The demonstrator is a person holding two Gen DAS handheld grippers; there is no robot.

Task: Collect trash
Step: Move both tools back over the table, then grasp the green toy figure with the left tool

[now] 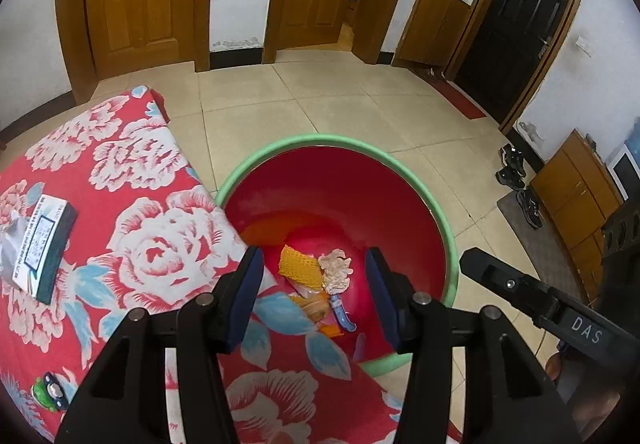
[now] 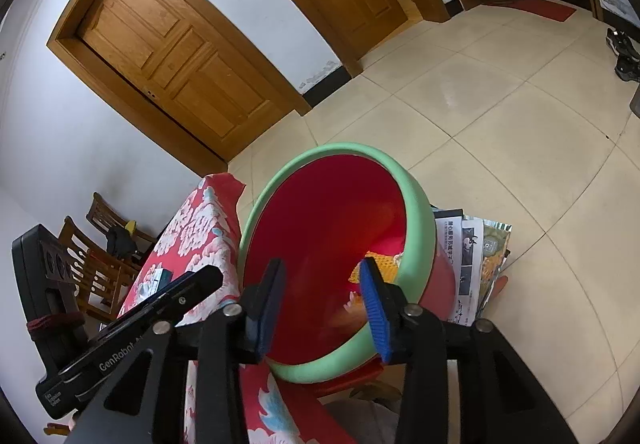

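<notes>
A red bin with a green rim (image 1: 404, 160) stands on the floor beside the table; it also shows in the right wrist view (image 2: 420, 244). Inside lie an orange mesh piece (image 1: 300, 266), a crumpled tissue (image 1: 336, 270), a blue-white tube (image 1: 344, 316) and orange wrappers. My left gripper (image 1: 316, 296) is open and empty above the bin's near edge. My right gripper (image 2: 322, 306) is open and empty over the bin's mouth, where a blurred pale and orange scrap (image 2: 352, 308) shows between the fingers.
The table with a red floral cloth (image 1: 120, 228) lies left of the bin and carries a dark box (image 1: 42, 244) and a small green toy (image 1: 48, 392). Newspapers (image 2: 468, 264) lie right of the bin. Shoes (image 1: 516, 180) and cabinets stand at right, wooden chairs (image 2: 100, 244) at left.
</notes>
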